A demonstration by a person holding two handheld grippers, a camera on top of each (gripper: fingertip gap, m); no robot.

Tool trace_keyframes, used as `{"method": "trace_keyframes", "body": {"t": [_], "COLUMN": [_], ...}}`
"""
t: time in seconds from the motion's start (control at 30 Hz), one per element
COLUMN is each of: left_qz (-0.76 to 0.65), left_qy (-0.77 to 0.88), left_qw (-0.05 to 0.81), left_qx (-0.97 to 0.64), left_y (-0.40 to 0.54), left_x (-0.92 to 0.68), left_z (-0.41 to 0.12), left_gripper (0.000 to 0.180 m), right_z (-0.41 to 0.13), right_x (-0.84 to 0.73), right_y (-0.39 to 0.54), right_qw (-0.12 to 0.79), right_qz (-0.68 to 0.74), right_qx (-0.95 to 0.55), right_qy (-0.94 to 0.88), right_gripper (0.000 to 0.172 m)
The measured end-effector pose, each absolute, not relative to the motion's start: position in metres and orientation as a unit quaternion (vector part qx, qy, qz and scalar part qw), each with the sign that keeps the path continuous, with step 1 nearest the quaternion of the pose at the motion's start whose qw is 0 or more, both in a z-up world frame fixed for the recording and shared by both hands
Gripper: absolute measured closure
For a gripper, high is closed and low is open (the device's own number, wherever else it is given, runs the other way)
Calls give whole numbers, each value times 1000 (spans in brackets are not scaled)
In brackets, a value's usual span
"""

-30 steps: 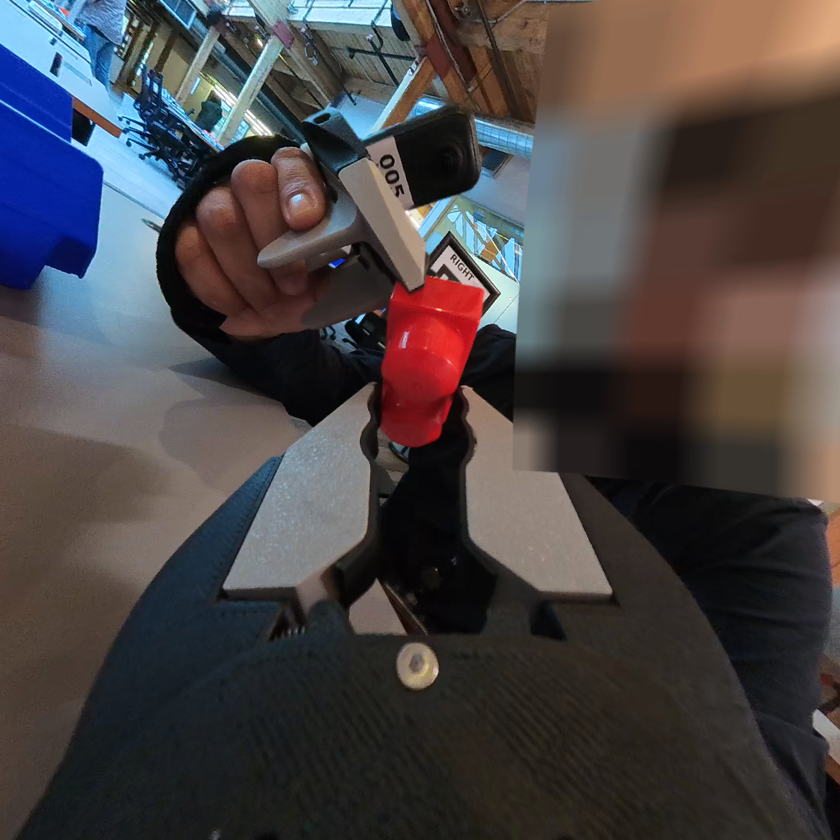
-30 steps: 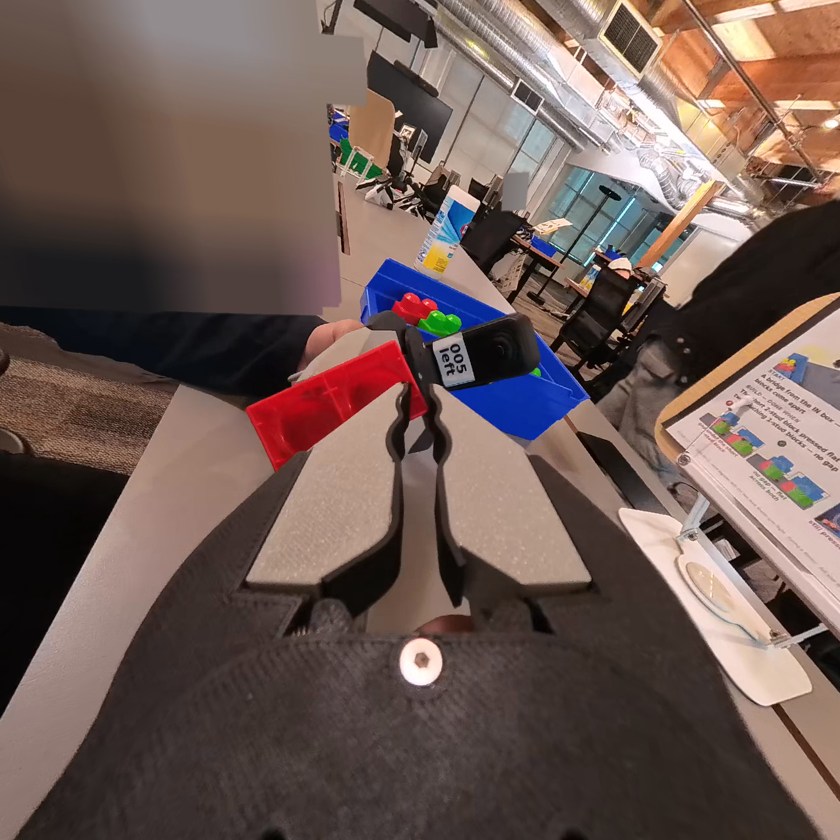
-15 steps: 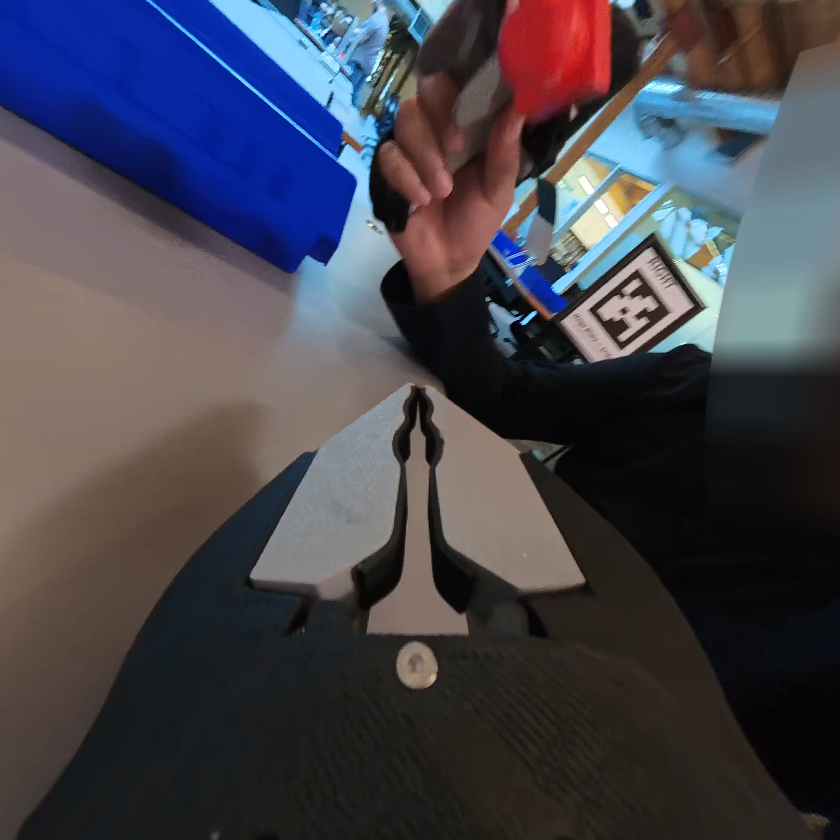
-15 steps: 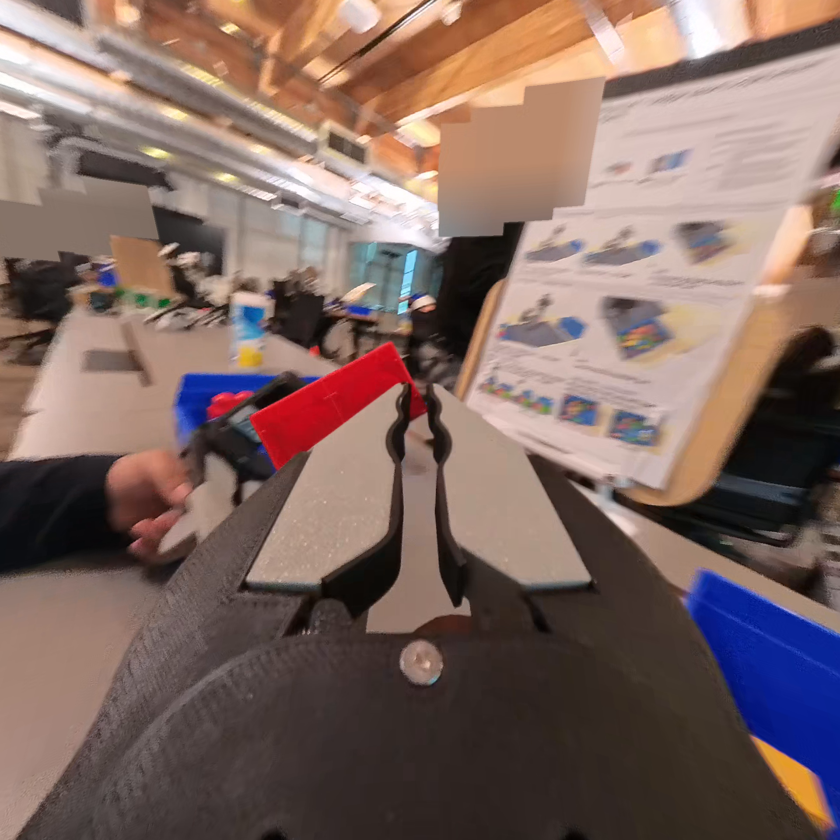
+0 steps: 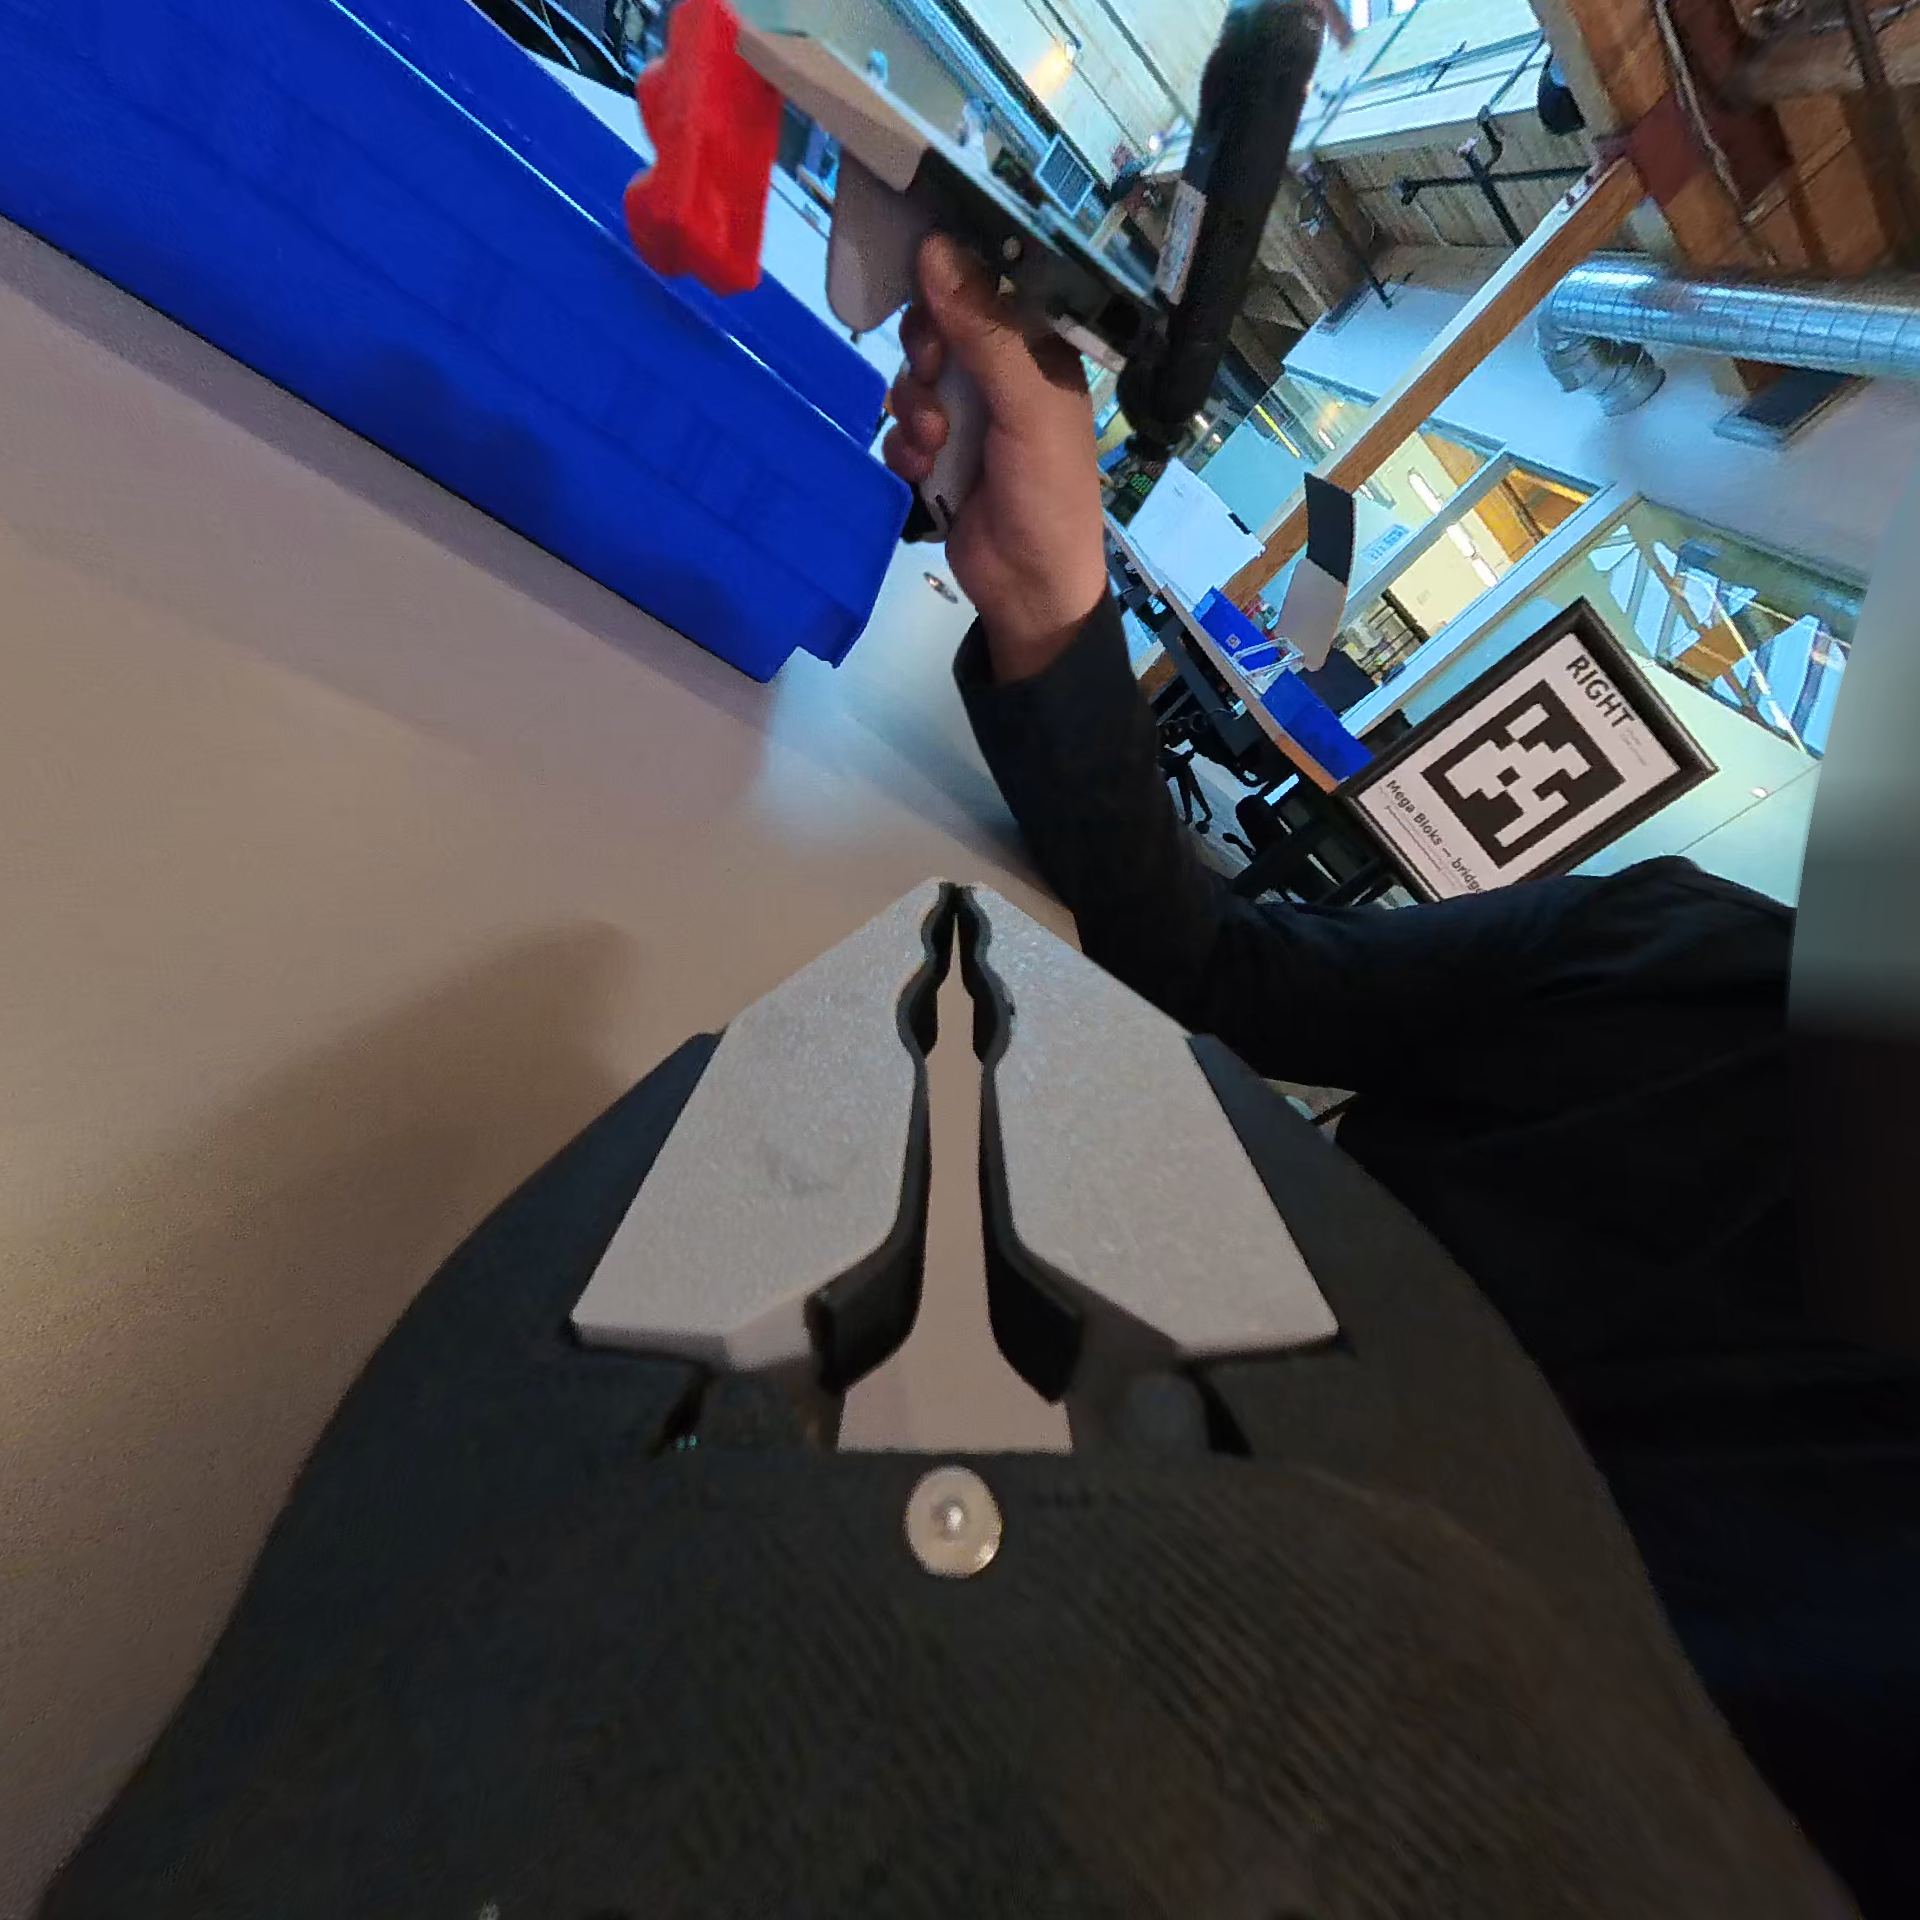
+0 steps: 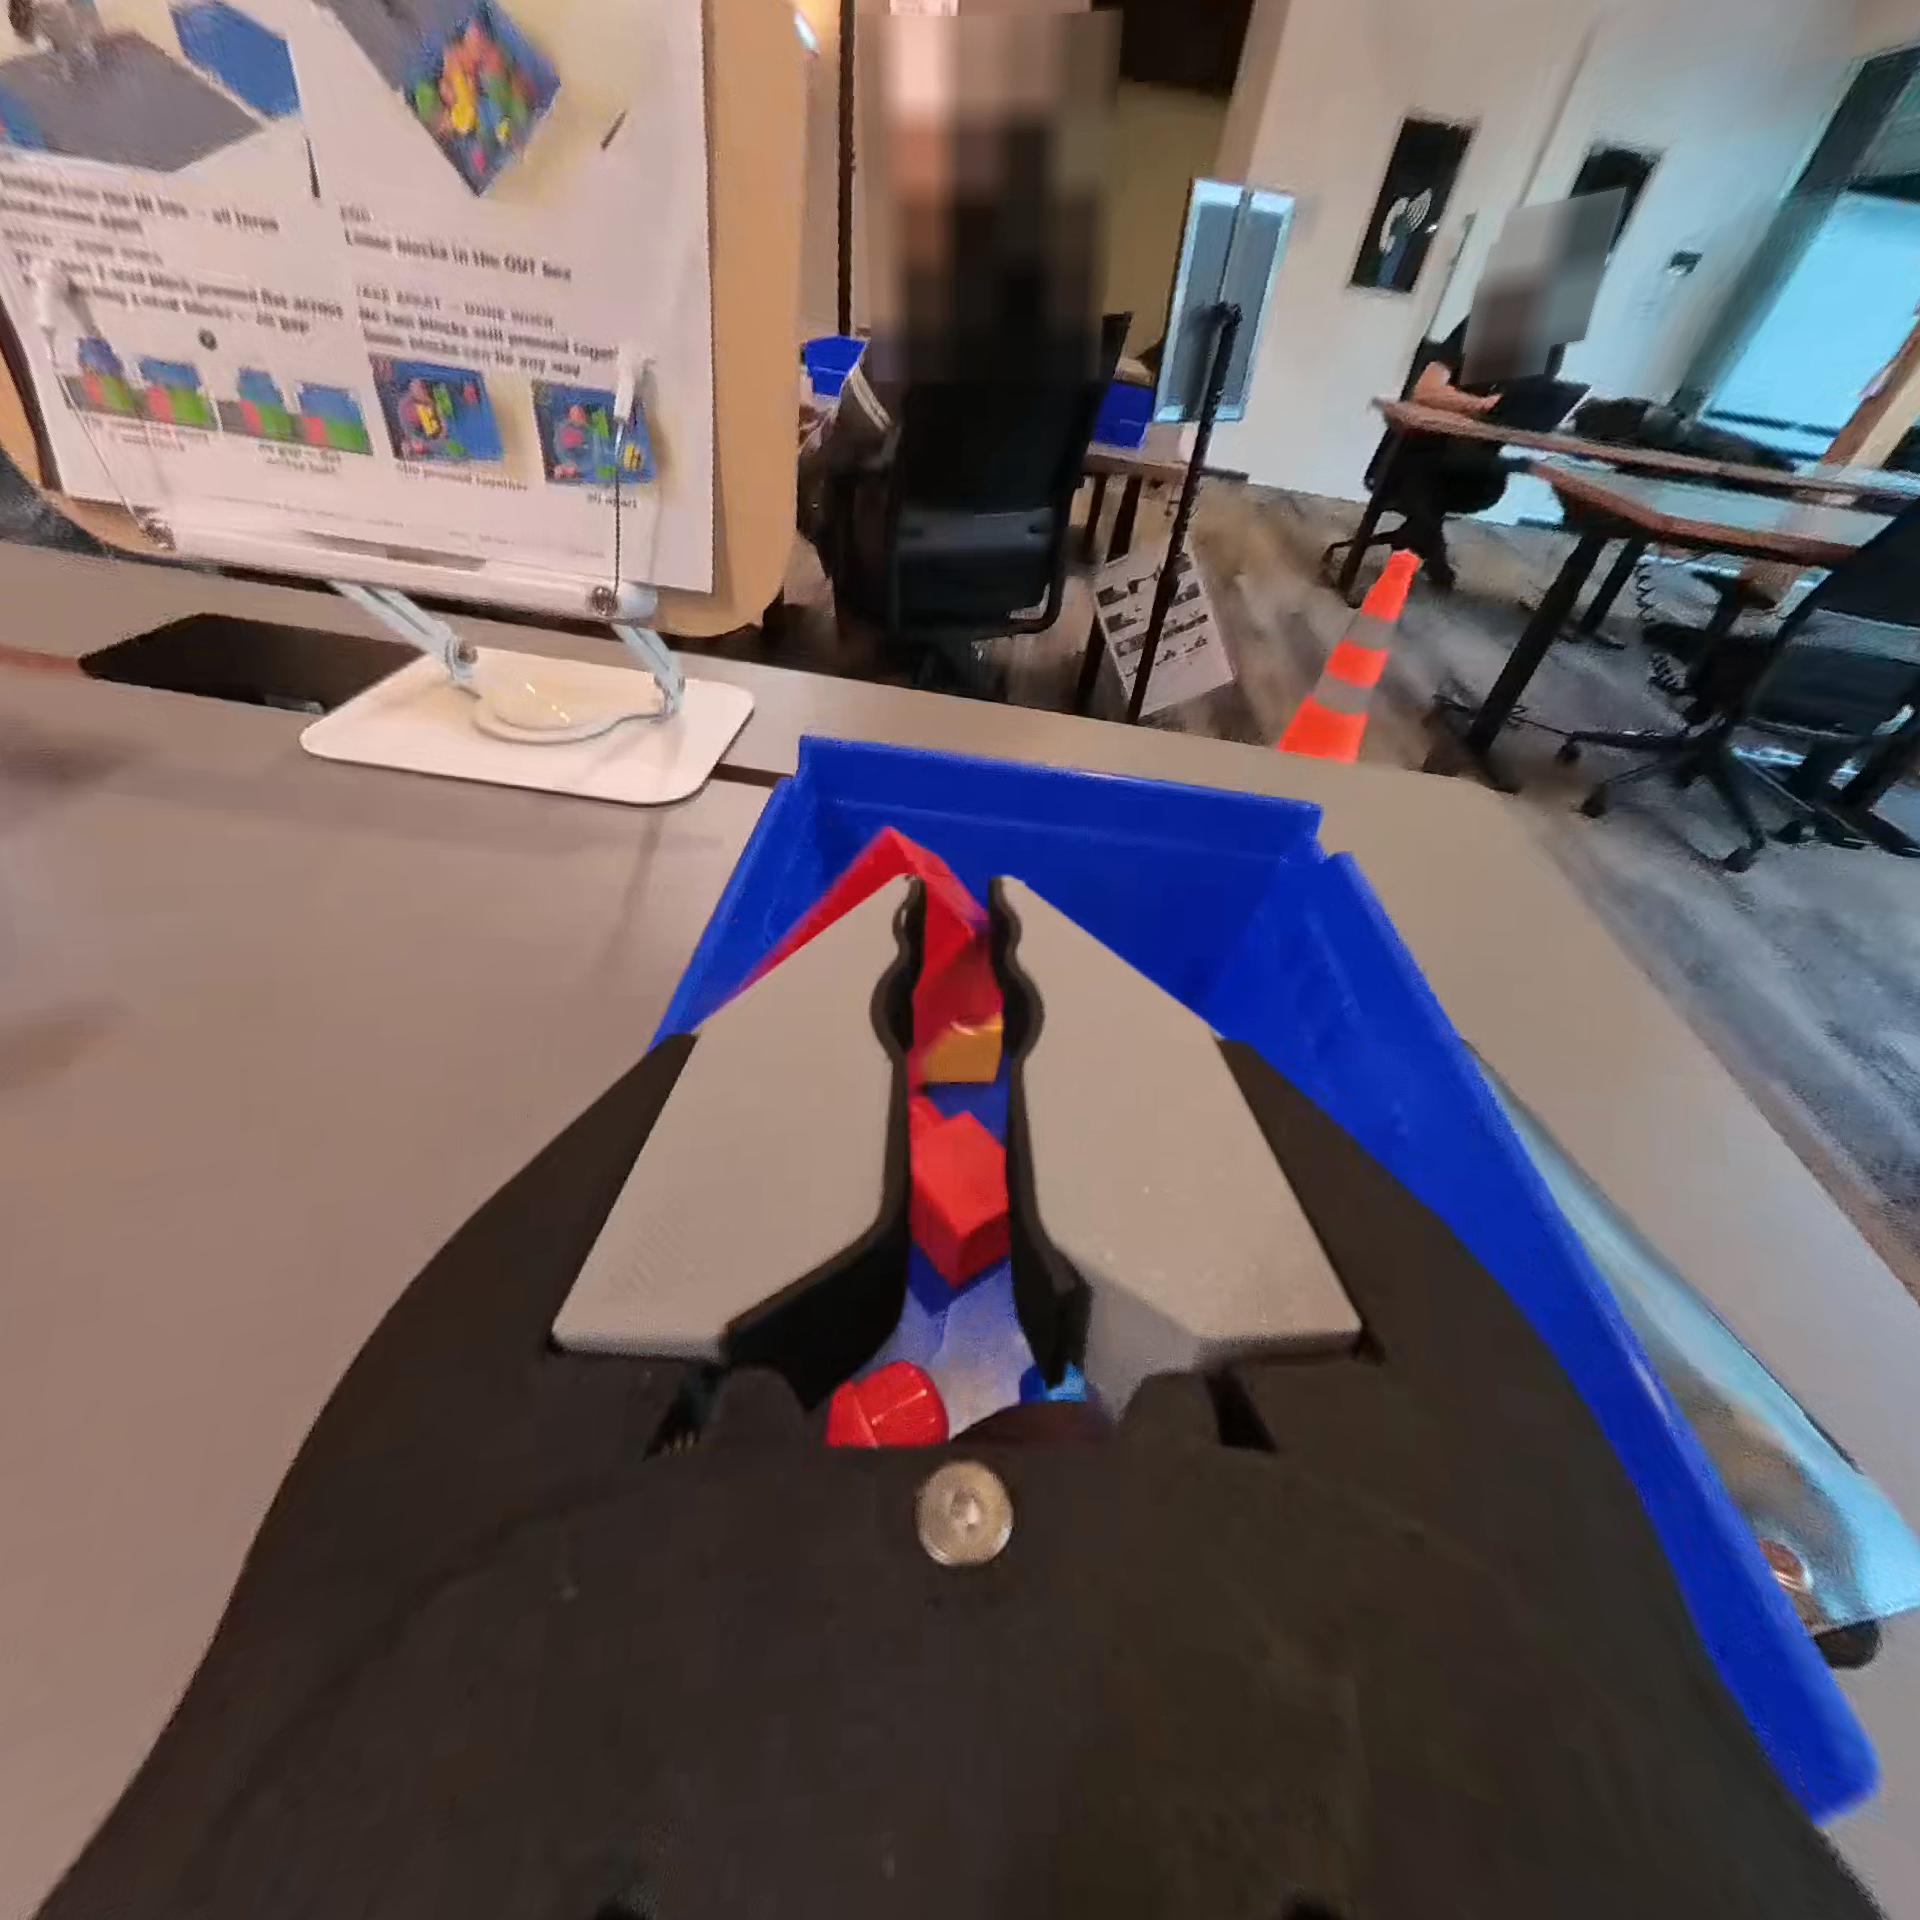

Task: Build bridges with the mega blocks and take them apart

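1. I am seeing the left gripper [image 5: 956,891] closing on nothing, its tips meeting at centre frame over the grey table [image 5: 260,831].
2. The right gripper [image 6: 954,883] is standing slightly parted at centre frame; the red block [image 6: 940,935] is sitting between its pads with a sliver beside the right one.
3. Both are hanging over the blue bin [image 6: 1049,790], loose blocks [image 6: 956,1195] lying below.

The left gripper [image 5: 954,896] is seen with its grey fingers [image 5: 831,1091] closed together on nothing above the pale desk [image 5: 260,831]. Farther off, the right gripper [image 5: 758,62] is held up in a hand [image 5: 997,457], a red block [image 5: 698,156] at its tip, over a blue bin [image 5: 416,312]. A framed sign [image 5: 1527,769] is seen behind.
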State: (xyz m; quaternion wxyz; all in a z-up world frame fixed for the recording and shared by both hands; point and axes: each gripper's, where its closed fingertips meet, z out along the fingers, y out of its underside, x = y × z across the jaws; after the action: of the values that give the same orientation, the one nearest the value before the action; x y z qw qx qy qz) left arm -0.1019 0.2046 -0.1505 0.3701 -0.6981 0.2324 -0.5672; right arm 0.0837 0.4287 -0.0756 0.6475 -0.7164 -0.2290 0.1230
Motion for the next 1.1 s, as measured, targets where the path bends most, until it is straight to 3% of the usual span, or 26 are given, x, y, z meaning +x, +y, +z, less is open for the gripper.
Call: {"method": "trace_keyframes", "body": {"t": [0.43,0.6,0.73,0.9,1.1], "left_qz": [-551,-540,-528,-478,-477], "left_qy": [234,241,246,258,254], "left_qw": [376,372,370,382,388], "left_qx": [-707,-716,-724,-747,-746], "left_y": [206,207,208,214,216], "left_x": [-102,-100,-100,-102,-103], "left_z": [-153,-160,-165,-173,-170], "left_gripper": [180,179,179,168,162], "right_z": [-55,-18,-15,-59,-143], "right_x": [77,62,-5,-116,-148], "right_y": [417,387,353,311,332], "right_qw": [701,768,745,637,589], "right_qz": [101,119,143,266,166], "right_qx": [-666,-587,-570,-575,-598], "right_qy": [-232,-227,-316,-440,-518], "right_gripper": [151,159,153,143,136]}}
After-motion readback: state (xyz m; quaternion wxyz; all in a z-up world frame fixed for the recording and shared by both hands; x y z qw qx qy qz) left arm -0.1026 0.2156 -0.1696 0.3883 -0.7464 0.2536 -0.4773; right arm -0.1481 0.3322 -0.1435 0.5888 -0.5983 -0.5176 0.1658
